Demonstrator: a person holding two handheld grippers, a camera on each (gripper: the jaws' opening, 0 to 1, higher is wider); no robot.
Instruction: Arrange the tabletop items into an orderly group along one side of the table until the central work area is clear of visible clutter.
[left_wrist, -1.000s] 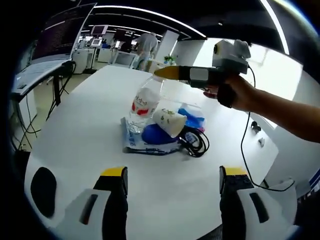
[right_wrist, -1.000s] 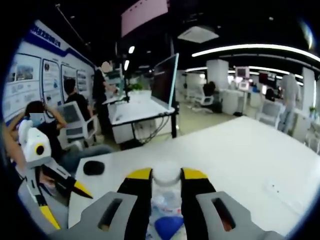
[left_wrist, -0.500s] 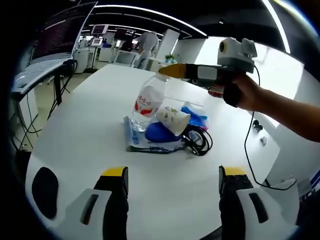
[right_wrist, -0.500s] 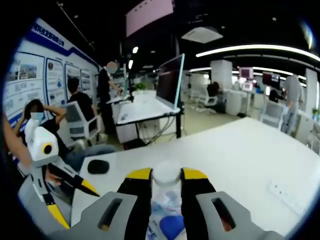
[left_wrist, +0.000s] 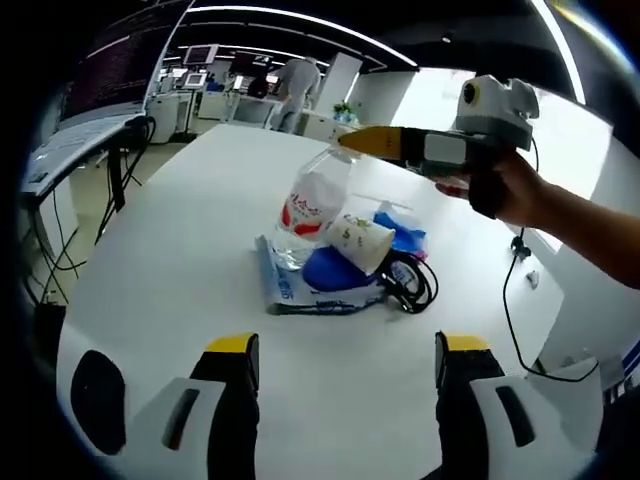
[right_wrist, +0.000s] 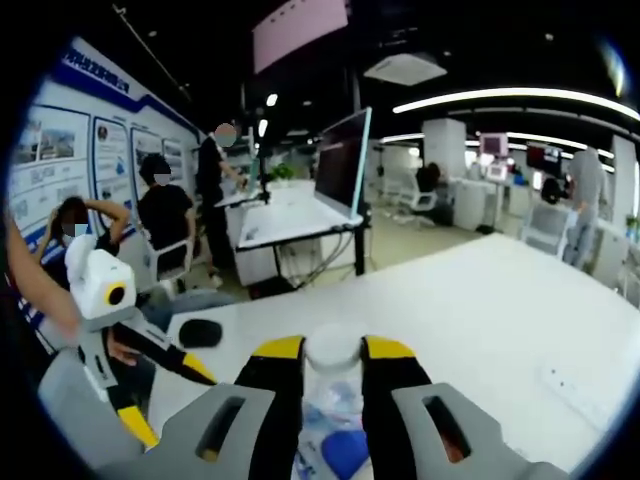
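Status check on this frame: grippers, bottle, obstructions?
Right gripper shut on water bottle at the cap. Left gripper open, holding nothing. Paper cup, black cable crowd the bottle's base.

bottle (left_wrist: 312, 205) upright | cup (left_wrist: 362, 241) tipped | blue pouch (left_wrist: 330, 270), perhaps flat

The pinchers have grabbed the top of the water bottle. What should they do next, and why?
Probably lift the bottle straight up a little. The right gripper is shut on its white cap, and the bottle stands among a paper cup, a blue pouch and a black cable, so dragging it sideways could knock them.
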